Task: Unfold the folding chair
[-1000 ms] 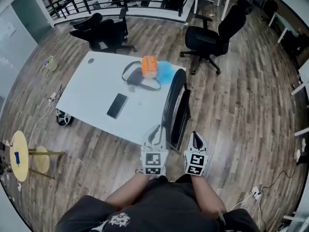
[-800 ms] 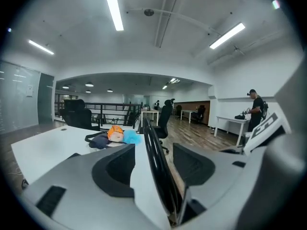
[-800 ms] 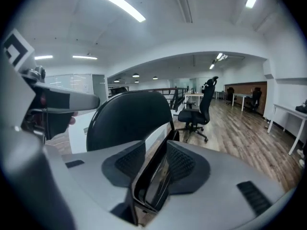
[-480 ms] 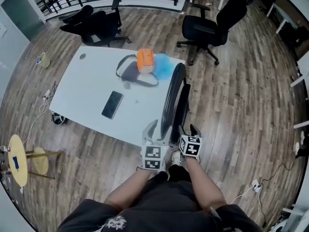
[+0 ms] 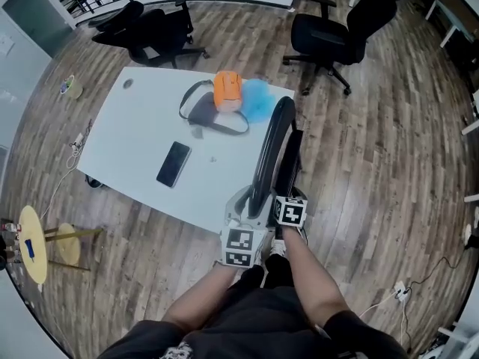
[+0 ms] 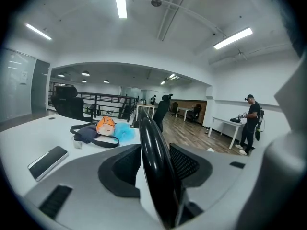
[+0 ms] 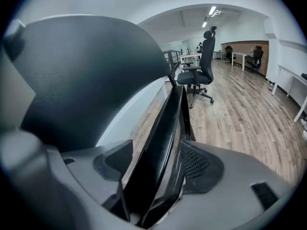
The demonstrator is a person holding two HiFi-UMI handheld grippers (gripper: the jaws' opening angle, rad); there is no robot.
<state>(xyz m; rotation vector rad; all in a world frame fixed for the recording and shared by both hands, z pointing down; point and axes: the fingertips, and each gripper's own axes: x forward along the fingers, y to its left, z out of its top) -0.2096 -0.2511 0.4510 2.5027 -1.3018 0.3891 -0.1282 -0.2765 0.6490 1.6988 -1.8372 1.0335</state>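
Taking hold of the folding chair, folded flat and upright on the wood floor, hard against the right edge of the white counter. Not yet opened at all. Straddling its glossy curved top rim with the left hand-held gripper, jaws well apart and just closing in, rim between the pads but not pinched. Straddling the black edge just to the right of that with the right hand-held gripper, jaws wide and just opening, chair edge between them, nothing clamped. Judged as the grasping step, the very start of the task. Next, probably: close each pair on its own part, then draw back and seat apart, swinging the seat out right over bare floor, away from the counter. Calls for a firm pinch on the slick rim and for keeping the feet from skidding. Farther left on the counter, well clear: a phone and an orange pouch.
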